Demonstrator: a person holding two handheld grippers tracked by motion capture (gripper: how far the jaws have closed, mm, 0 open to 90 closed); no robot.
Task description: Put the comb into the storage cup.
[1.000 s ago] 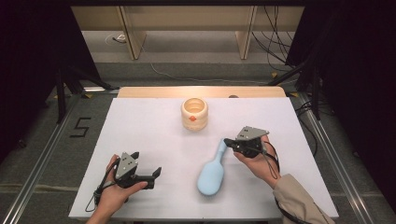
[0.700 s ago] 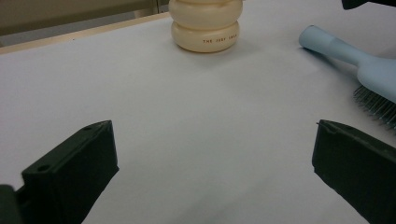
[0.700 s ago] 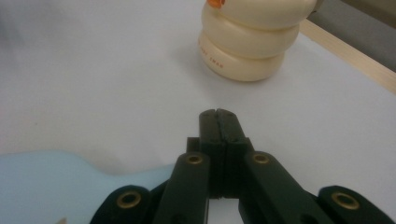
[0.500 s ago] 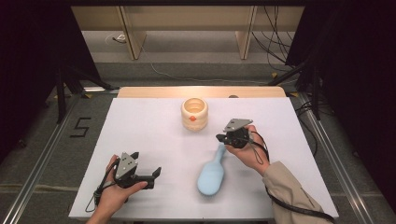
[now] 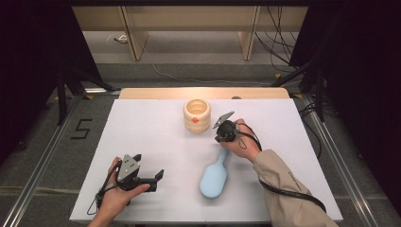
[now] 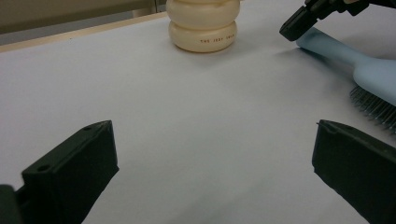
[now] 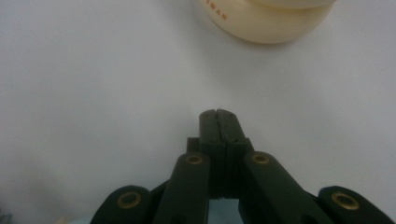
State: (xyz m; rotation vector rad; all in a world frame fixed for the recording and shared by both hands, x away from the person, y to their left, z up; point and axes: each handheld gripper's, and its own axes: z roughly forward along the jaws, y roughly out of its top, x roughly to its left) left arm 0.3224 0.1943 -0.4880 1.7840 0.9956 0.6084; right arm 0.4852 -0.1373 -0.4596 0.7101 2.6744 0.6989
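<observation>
Beside the cream ringed cup [image 5: 196, 115], right tool [image 5: 222, 137] pressed together, empty, left tool [image 5: 153, 177] spread

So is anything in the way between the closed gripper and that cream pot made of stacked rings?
Nothing visible. The right gripper, jaws shut and empty, is close to the cream ringed pot, with bare white table between them. The light blue plastic hairbrush lies behind it, nearer the person.
</observation>
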